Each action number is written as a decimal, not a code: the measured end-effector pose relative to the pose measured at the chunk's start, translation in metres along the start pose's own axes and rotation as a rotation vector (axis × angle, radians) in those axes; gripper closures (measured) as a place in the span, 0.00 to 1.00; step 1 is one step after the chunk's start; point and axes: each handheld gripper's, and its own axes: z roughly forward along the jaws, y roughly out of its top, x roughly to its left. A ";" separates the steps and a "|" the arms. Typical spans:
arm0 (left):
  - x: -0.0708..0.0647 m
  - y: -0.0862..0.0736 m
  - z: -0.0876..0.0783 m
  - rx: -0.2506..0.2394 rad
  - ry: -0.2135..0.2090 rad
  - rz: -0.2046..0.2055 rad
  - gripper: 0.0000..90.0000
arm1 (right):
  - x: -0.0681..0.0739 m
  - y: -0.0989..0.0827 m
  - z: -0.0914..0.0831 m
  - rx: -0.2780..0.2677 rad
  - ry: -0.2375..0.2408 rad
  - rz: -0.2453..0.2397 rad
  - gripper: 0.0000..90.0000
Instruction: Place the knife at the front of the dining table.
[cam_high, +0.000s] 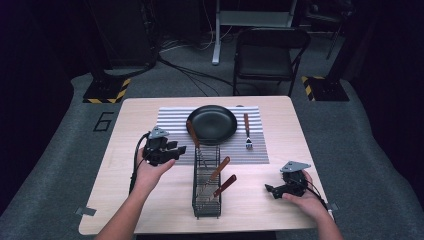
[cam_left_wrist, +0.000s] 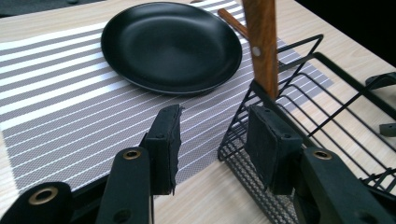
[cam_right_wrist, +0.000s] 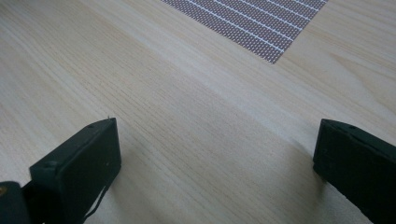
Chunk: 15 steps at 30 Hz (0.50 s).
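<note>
A black plate (cam_high: 212, 123) (cam_left_wrist: 172, 45) sits on a grey striped placemat (cam_high: 172, 125) (cam_left_wrist: 56, 93) at the table's middle back. A fork with a wooden handle (cam_high: 247, 131) lies on the mat right of the plate. A black wire basket (cam_high: 206, 190) (cam_left_wrist: 299, 107) stands in front of the plate and holds three wooden-handled utensils (cam_high: 220, 169) (cam_left_wrist: 261, 42). My left gripper (cam_high: 177, 150) (cam_left_wrist: 212, 140) hovers open just left of the basket's far end, nothing between its jaws. My right gripper (cam_high: 270, 190) (cam_right_wrist: 215, 158) rests open low over bare wood at the front right.
The light wooden table (cam_high: 130, 200) (cam_right_wrist: 163, 93) has bare room at both front corners. A black folding chair (cam_high: 270, 55) stands beyond the far edge, with cables and stand bases on the grey floor.
</note>
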 end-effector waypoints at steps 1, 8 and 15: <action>-0.001 0.001 0.001 -0.003 -0.003 -0.002 0.61 | 0.000 0.000 0.000 0.000 0.000 0.000 0.00; -0.009 0.008 0.005 -0.013 -0.033 0.000 0.61 | 0.000 0.000 0.000 0.000 0.001 0.001 0.00; -0.016 0.013 0.010 -0.022 -0.058 0.004 0.63 | 0.000 0.000 0.000 0.000 0.001 0.002 0.00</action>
